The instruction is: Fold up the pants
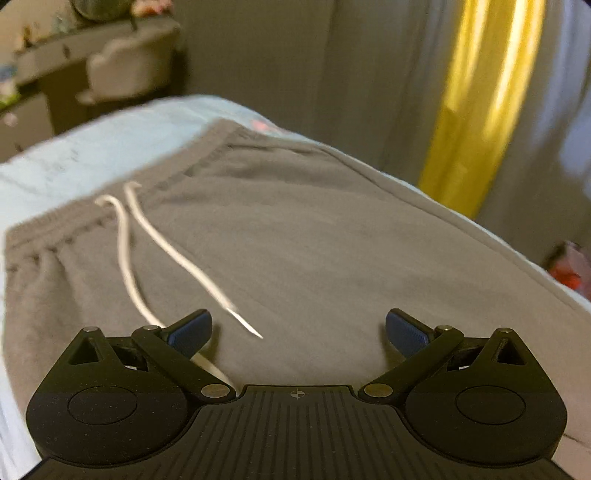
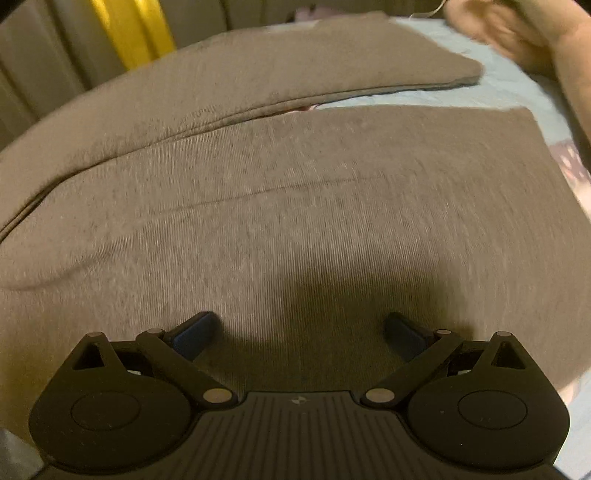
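Observation:
Grey-brown sweatpants [image 1: 295,229] lie flat on a light blue bed sheet [image 1: 92,147]. In the left wrist view the elastic waistband [image 1: 122,199] runs across the far left, and two white drawstrings [image 1: 173,254] trail toward my left gripper [image 1: 298,332], which is open and empty just above the hip area. In the right wrist view the two legs [image 2: 295,206] stretch away side by side, with a narrow gap between them [image 2: 369,98]. My right gripper [image 2: 299,332] is open and empty, close above the near leg, casting a shadow on it.
A yellow and grey curtain [image 1: 476,110] hangs beyond the bed's far edge; it also shows in the right wrist view [image 2: 125,33]. A pale chair and cluttered desk [image 1: 122,66] stand at the back left. A person's arm [image 2: 546,44] reaches in at the top right.

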